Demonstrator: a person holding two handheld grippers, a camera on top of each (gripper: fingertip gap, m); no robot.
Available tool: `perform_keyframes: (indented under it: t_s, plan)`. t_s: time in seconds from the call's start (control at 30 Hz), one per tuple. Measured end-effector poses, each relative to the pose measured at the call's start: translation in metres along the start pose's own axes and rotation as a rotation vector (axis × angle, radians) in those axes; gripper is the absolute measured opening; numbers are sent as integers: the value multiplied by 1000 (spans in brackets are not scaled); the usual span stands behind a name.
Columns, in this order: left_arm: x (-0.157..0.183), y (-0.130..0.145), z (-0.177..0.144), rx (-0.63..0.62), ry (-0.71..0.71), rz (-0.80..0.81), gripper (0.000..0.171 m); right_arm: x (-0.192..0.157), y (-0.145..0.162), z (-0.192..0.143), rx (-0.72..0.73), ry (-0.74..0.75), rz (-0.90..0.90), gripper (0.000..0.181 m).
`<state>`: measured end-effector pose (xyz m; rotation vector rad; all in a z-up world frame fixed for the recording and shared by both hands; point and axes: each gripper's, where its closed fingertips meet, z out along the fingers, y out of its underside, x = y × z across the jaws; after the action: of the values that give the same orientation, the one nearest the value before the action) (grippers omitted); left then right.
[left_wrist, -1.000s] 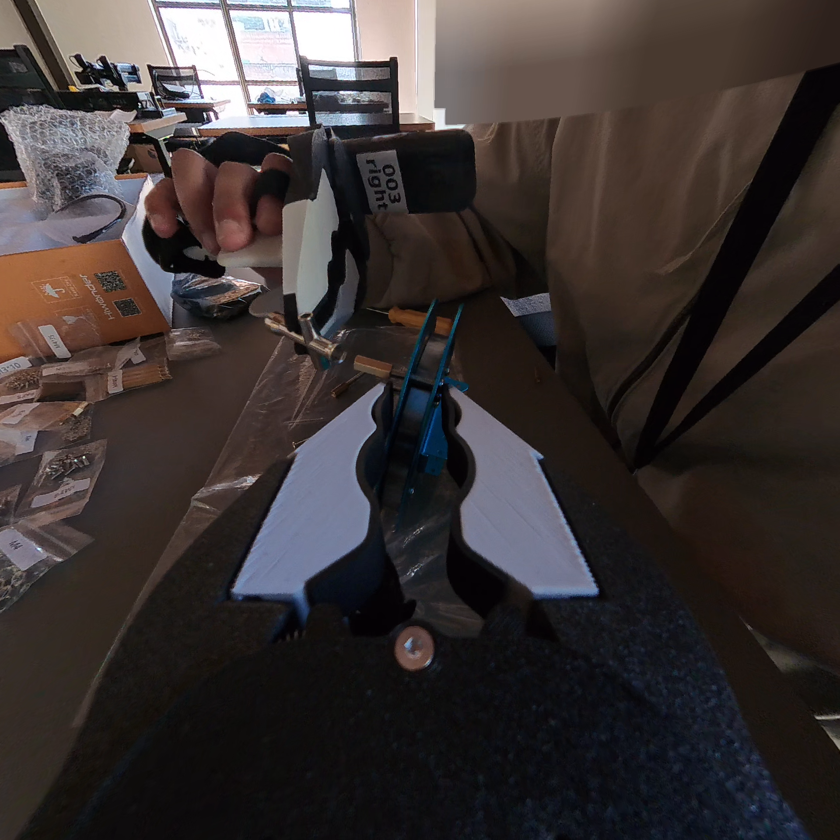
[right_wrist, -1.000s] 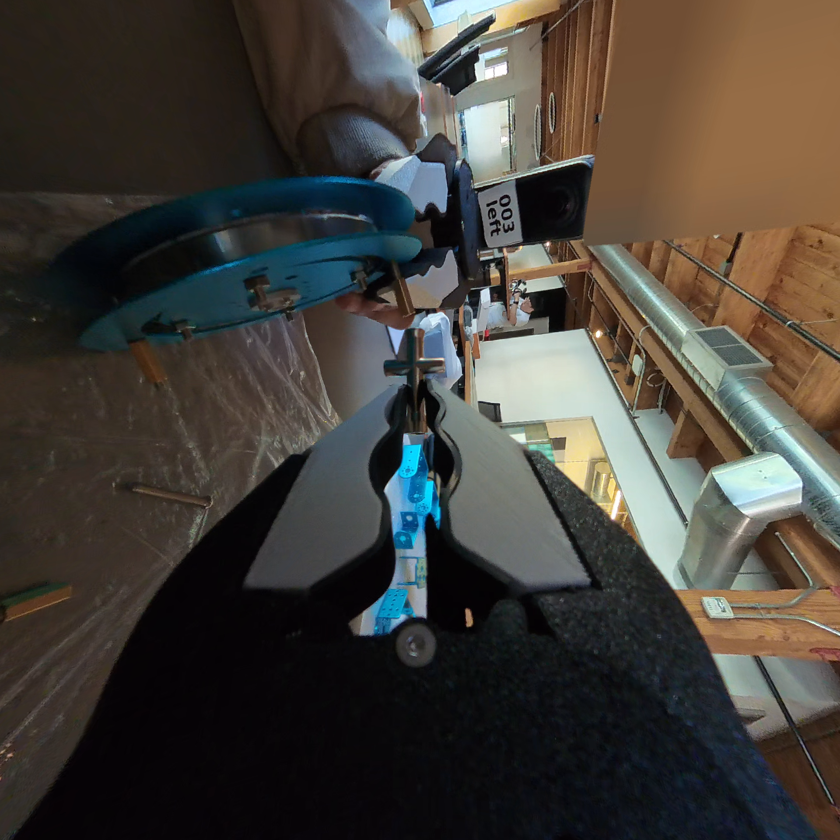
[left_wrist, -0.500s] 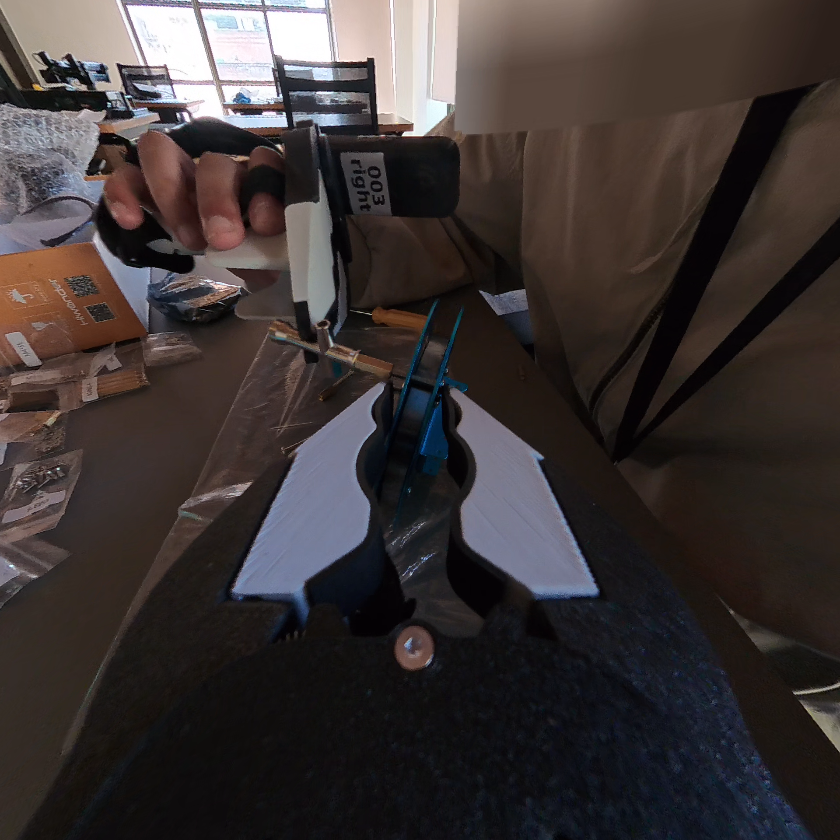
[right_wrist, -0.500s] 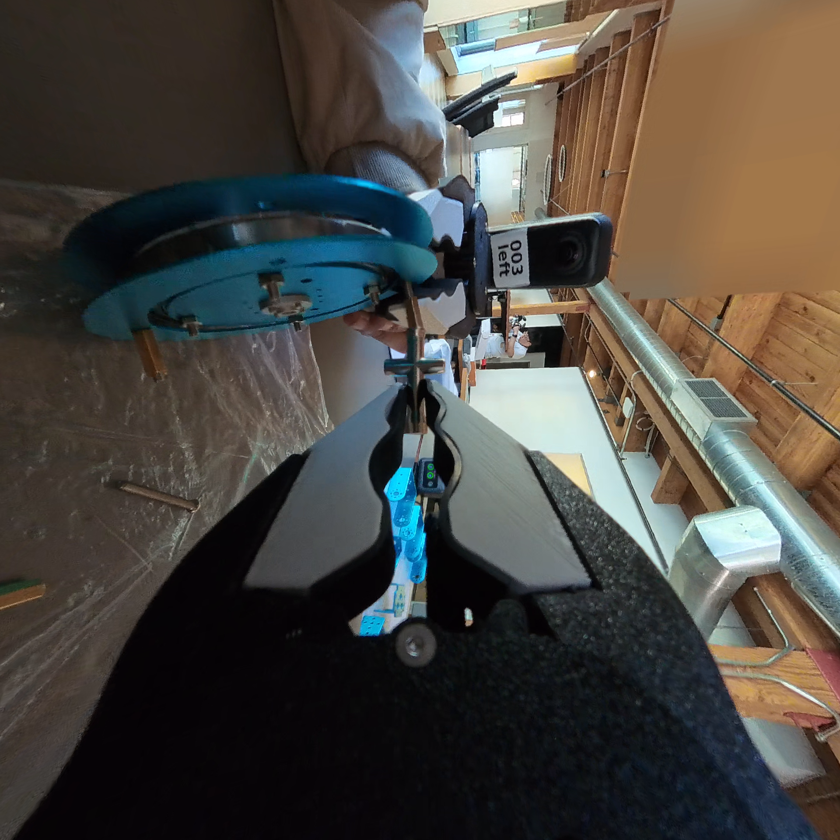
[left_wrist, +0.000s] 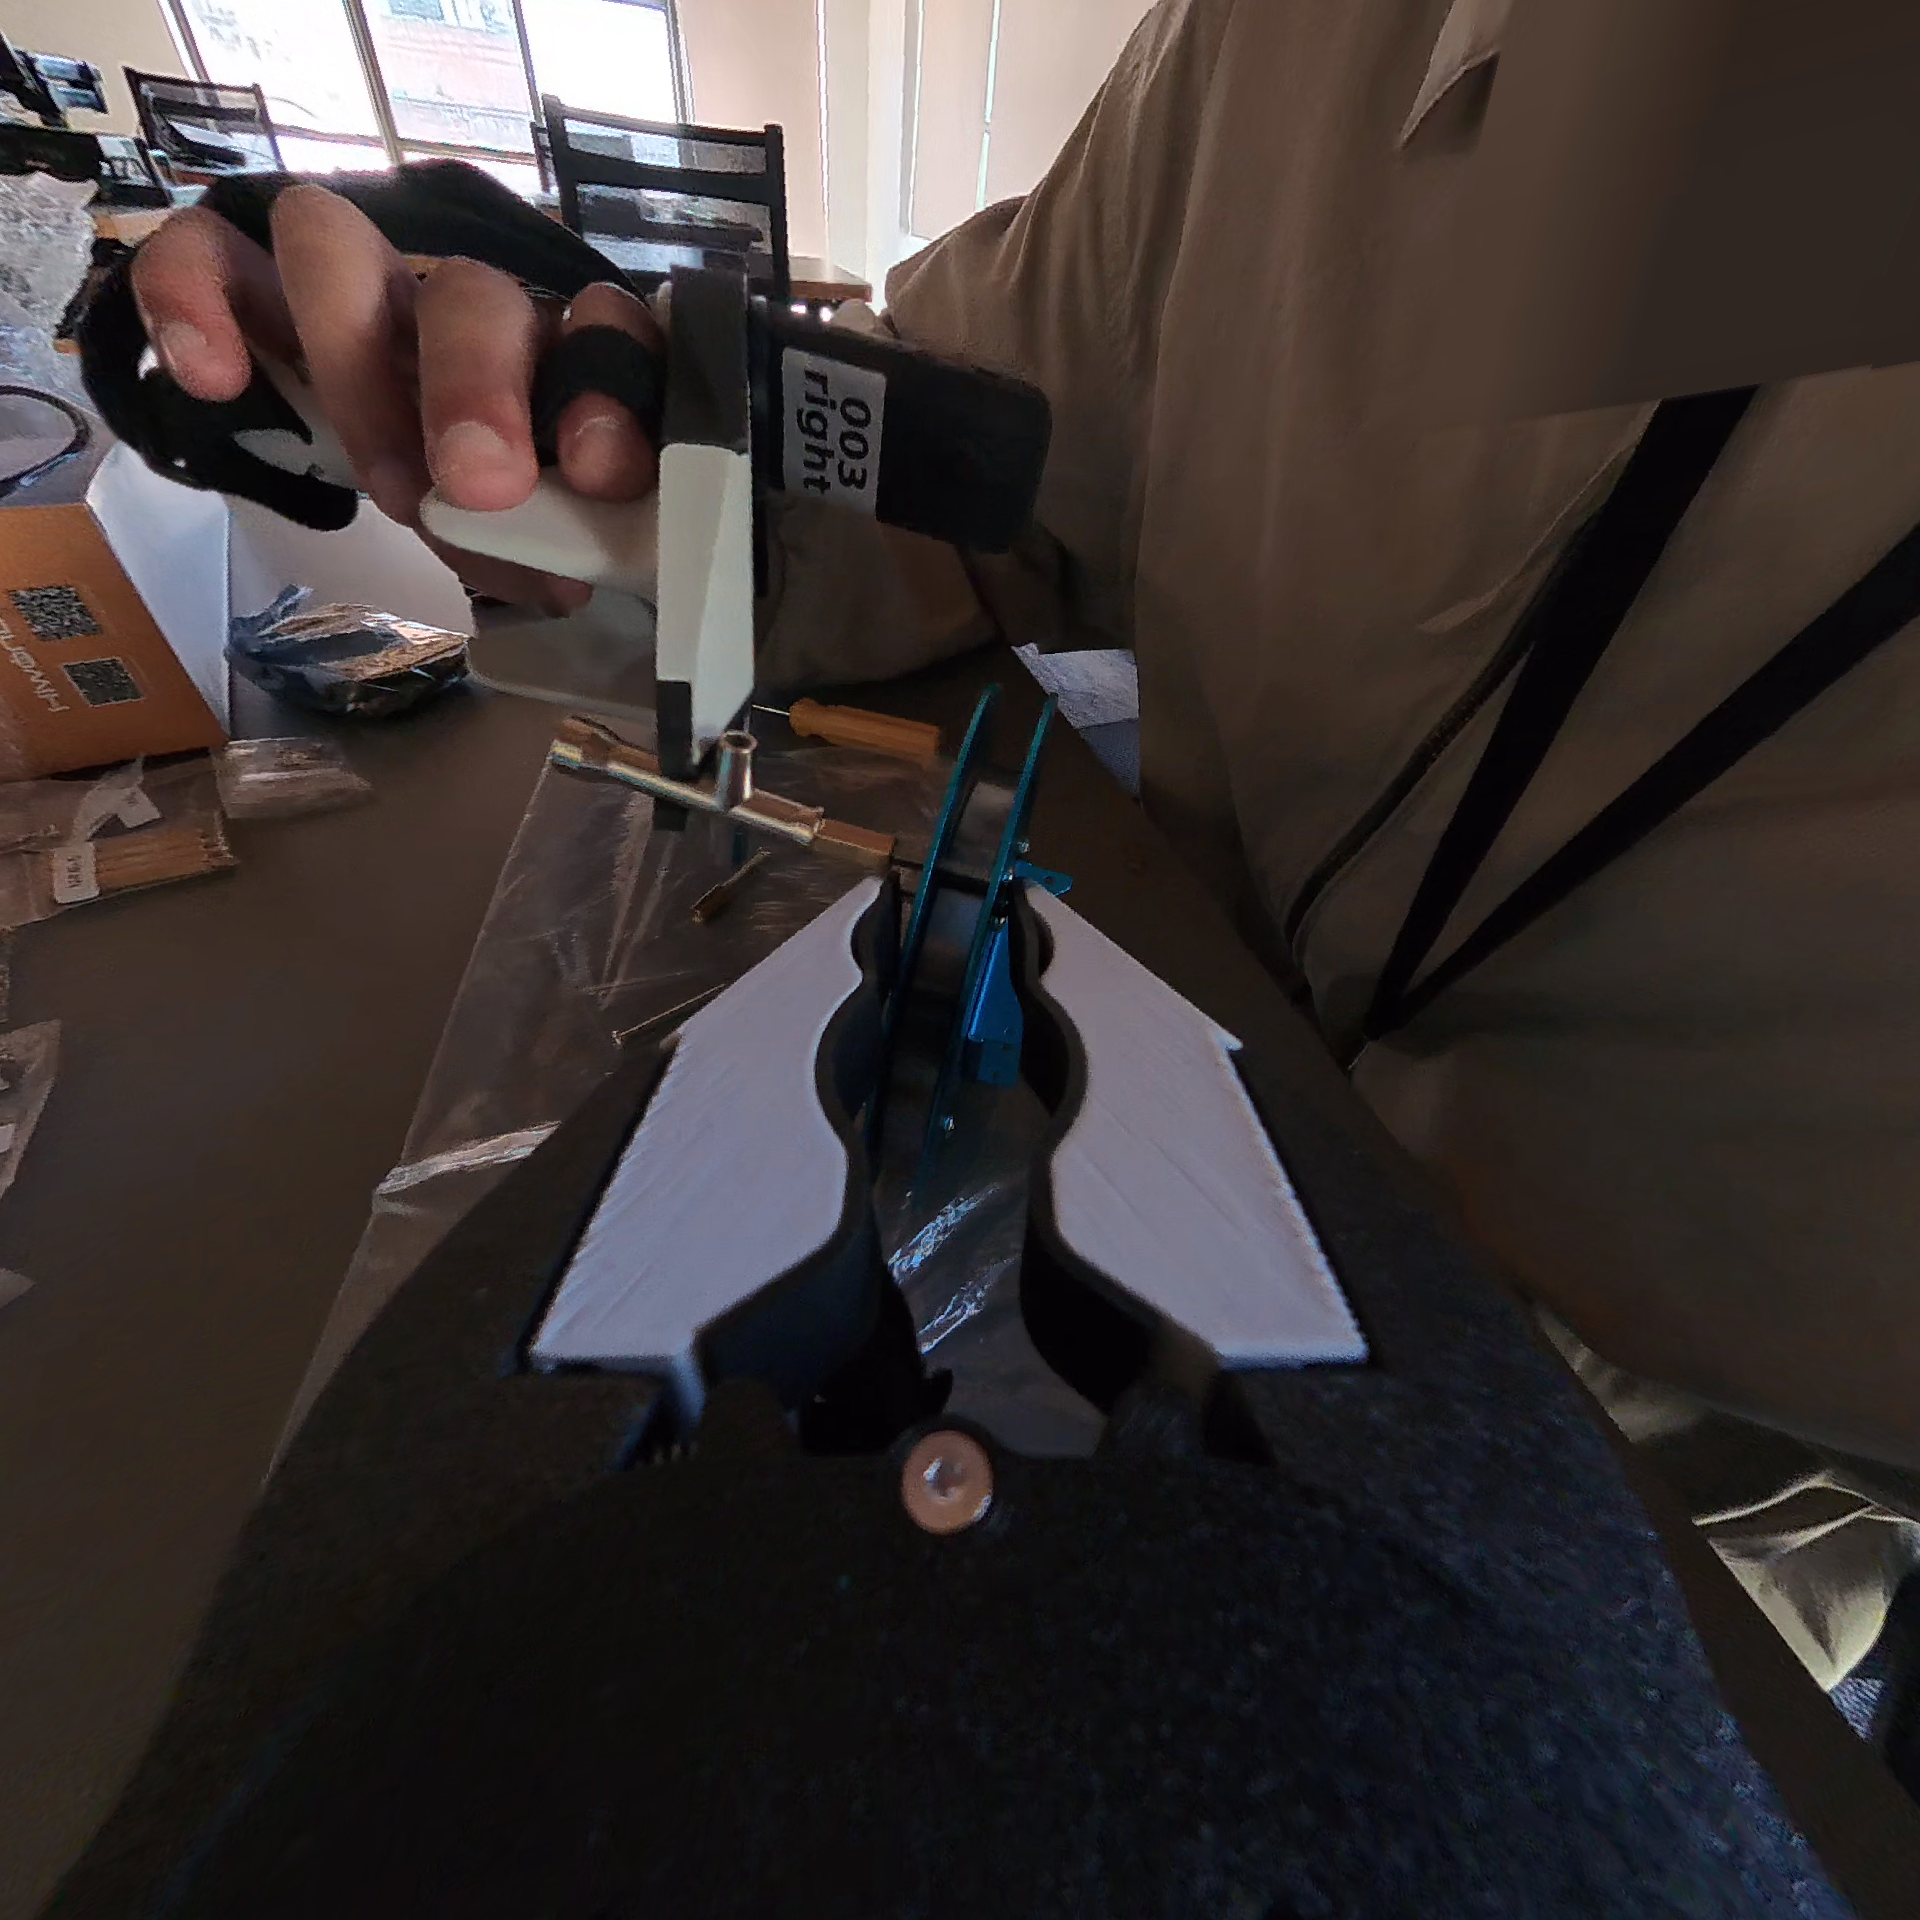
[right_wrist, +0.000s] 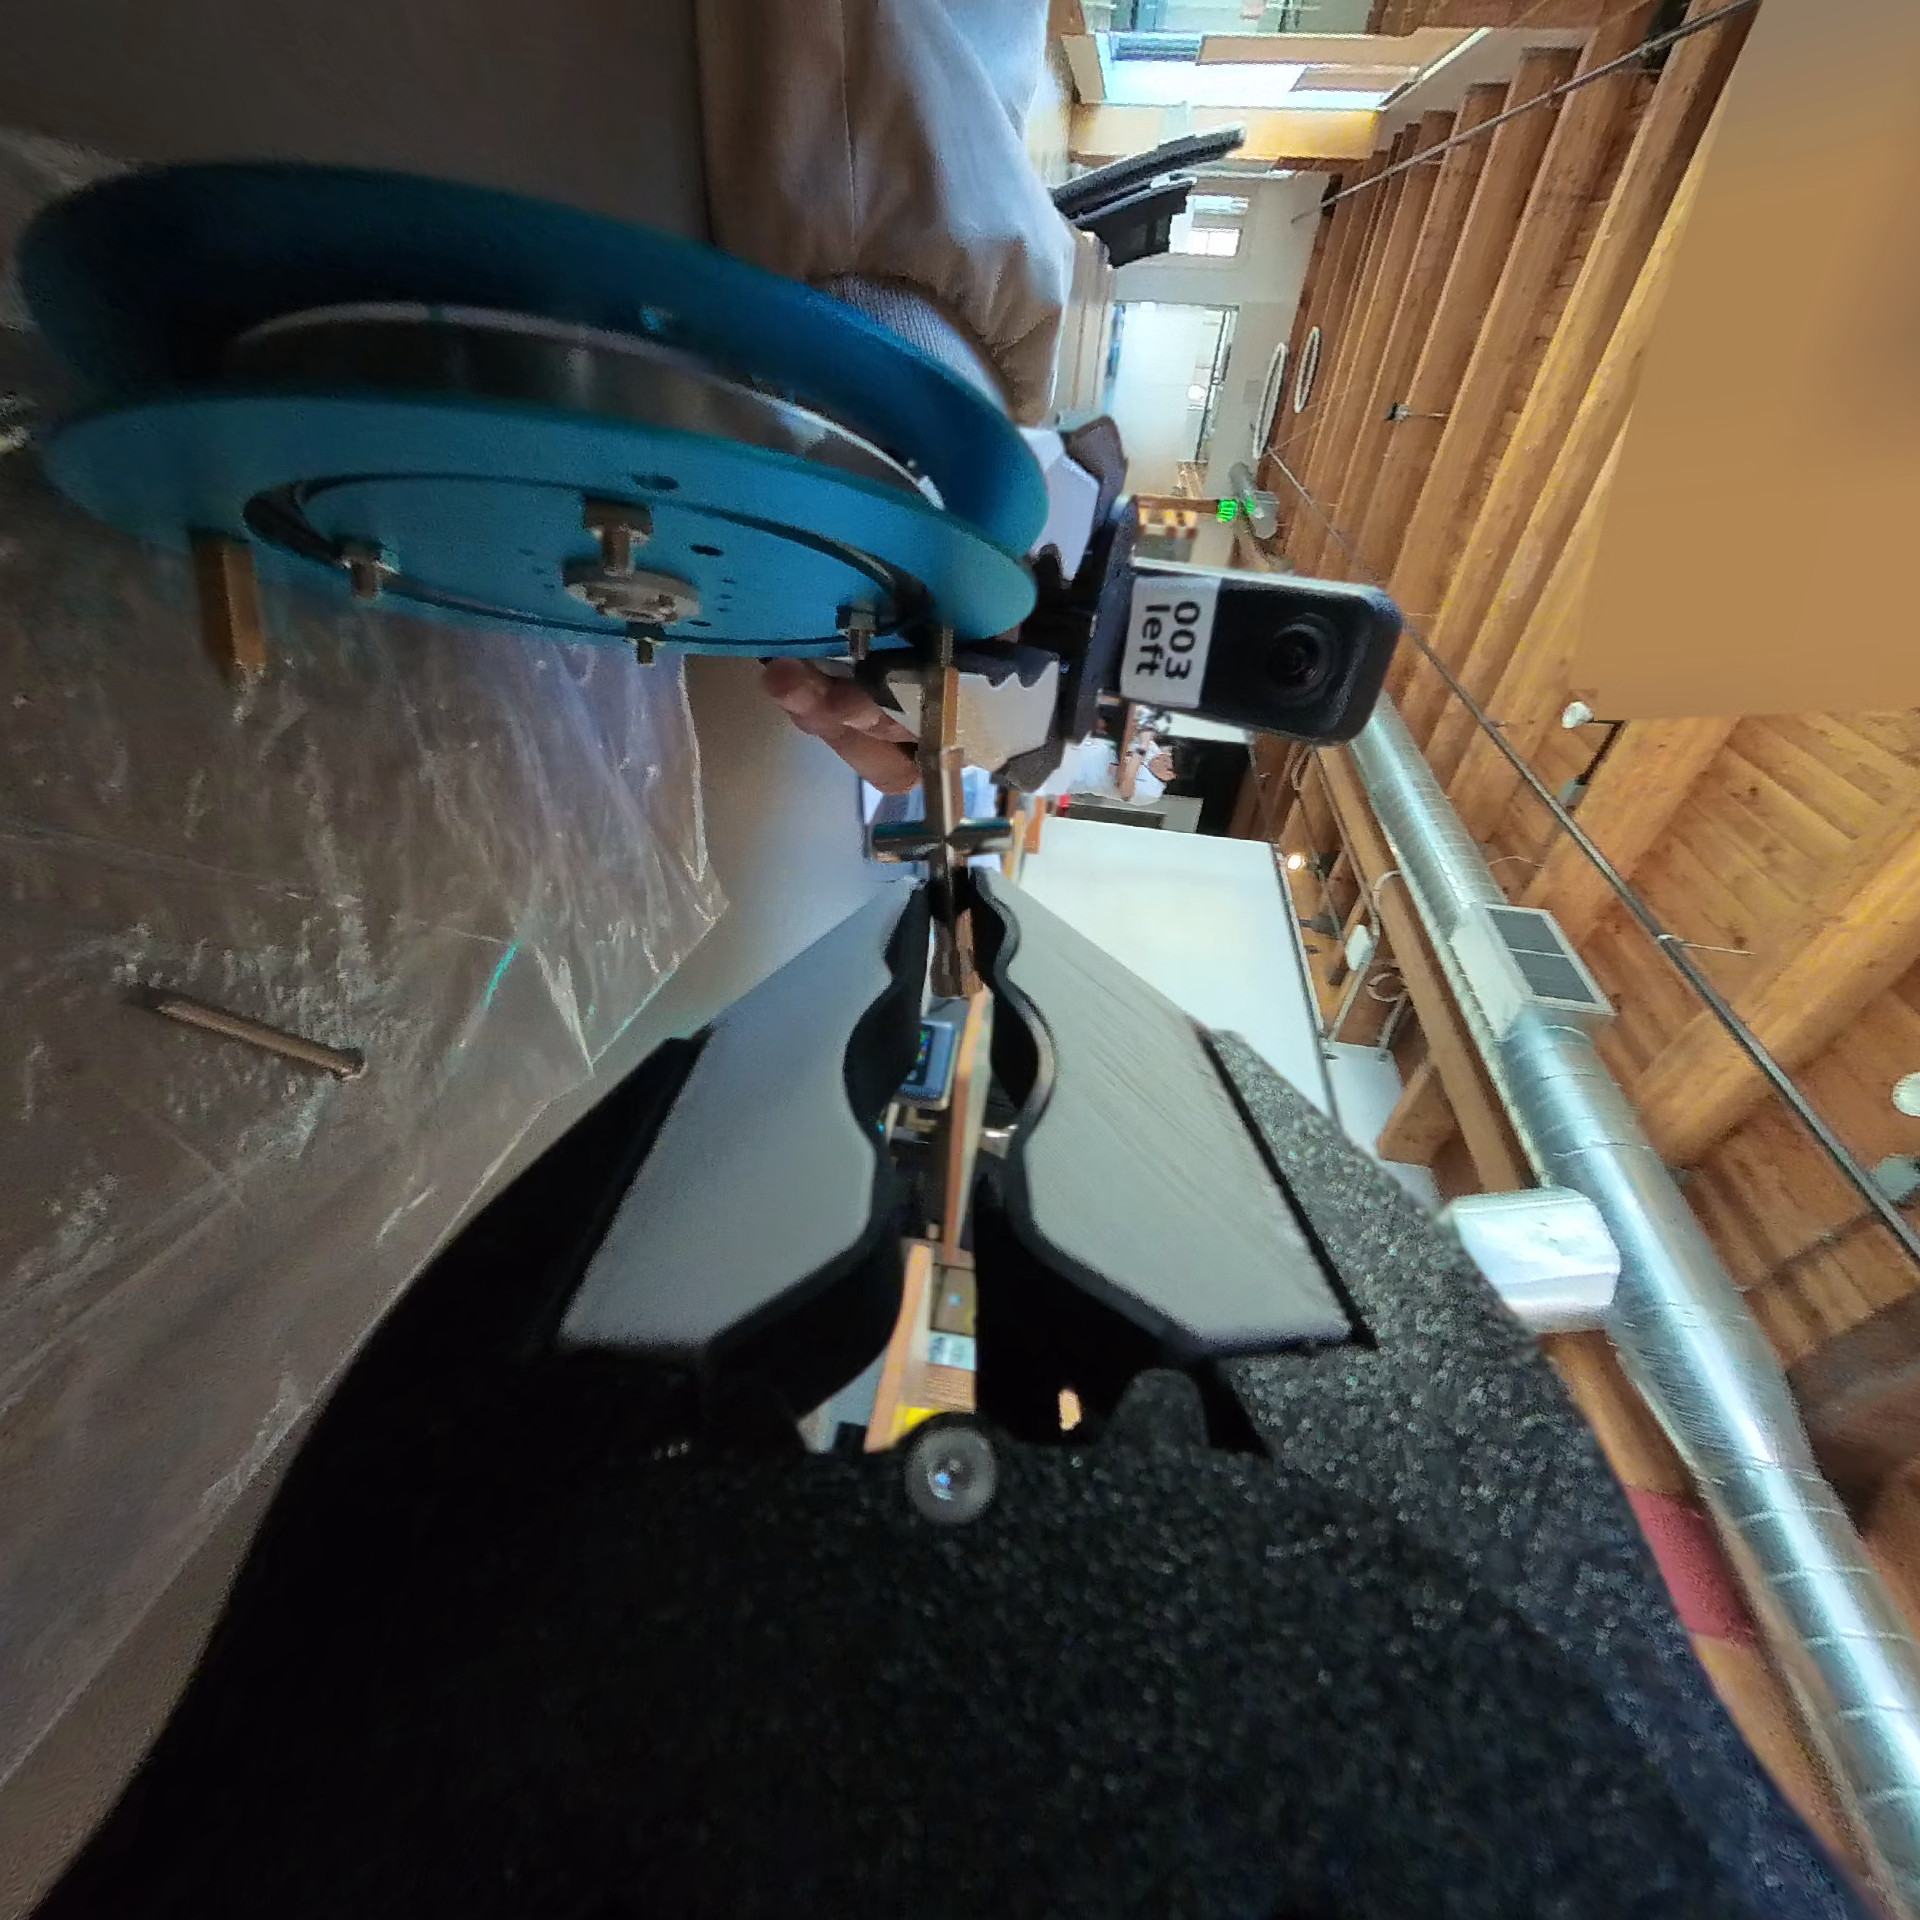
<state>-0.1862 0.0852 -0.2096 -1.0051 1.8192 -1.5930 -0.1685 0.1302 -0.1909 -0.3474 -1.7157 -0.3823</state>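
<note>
Left wrist view is showing the left hand-held gripper (left_wrist: 951, 914) closing its white fingers on the edge of a blue double-disc wheel (left_wrist: 971, 883), which is standing on edge over clear plastic sheeting (left_wrist: 582, 935) on the dark desk (left_wrist: 208, 1091). Two thin teal plates are sandwiching a grey metal core, with bolts and a brass standoff (right_wrist: 234, 613) sticking out of one face. The right hand-held gripper (left_wrist: 686, 769) is pinching a silver cross-shaped socket wrench (left_wrist: 717, 795), whose tip is meeting a brass post at the wheel's rim. Each camera housing is wearing a white printed sticker. An orange box (left_wrist: 73, 634) with code squares and labelled parts bags (left_wrist: 125, 857) are lying to the left.
</note>
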Motion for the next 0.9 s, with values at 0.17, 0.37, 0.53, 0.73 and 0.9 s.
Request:
perform_keyframes:
  t_s: [0.17,0.37,0.53,0.73,0.9]
  plan:
    - [0,0,0,2,9,-17,19,2,0,0,-59,53,-55,6]
    - [0,0,0,2,8,-22,19,-4,0,-2,-105,67,38,6]
    - [-2,0,1,2,4,-37,19,-6,1,-4,-104,58,152,6]
    - [-4,0,0,1,-7,-39,19,-9,9,-7,-108,47,266,6]
    - [-4,0,0,2,-8,-41,18,-7,13,-9,-105,66,304,6]
